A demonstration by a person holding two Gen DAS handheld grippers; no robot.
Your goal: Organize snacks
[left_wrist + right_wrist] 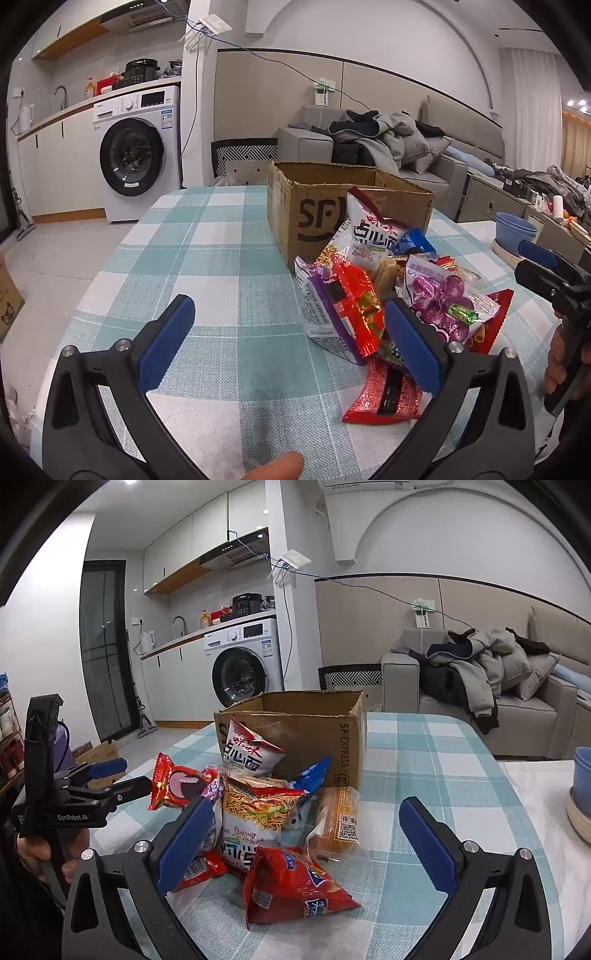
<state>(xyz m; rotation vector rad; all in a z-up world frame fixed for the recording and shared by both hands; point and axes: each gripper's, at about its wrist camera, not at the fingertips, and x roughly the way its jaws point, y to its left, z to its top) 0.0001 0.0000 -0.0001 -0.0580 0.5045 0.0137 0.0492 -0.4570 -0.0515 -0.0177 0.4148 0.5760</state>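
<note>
A pile of snack packets (388, 295) lies on the checked tablecloth in front of an open cardboard box (325, 206) marked SF. In the right wrist view the pile (258, 812) holds a red chip bag (291, 882), a noodle packet (255, 812), a white bag leaning on the box (314, 731) and a wrapped cake (340, 819). My left gripper (288, 325) is open and empty, to the left of the pile; its right finger overlaps the packets. My right gripper (306, 823) is open and empty, just before the pile. Each gripper shows in the other's view, the right one (543, 266) and the left one (122, 775).
The table (207, 251) has a teal and white checked cloth. Blue bowls (515, 230) stand at the right on a white surface. A washing machine (136, 155) and a grey sofa (406, 147) with clothes stand beyond the table. A cardboard box (99, 753) sits on the floor.
</note>
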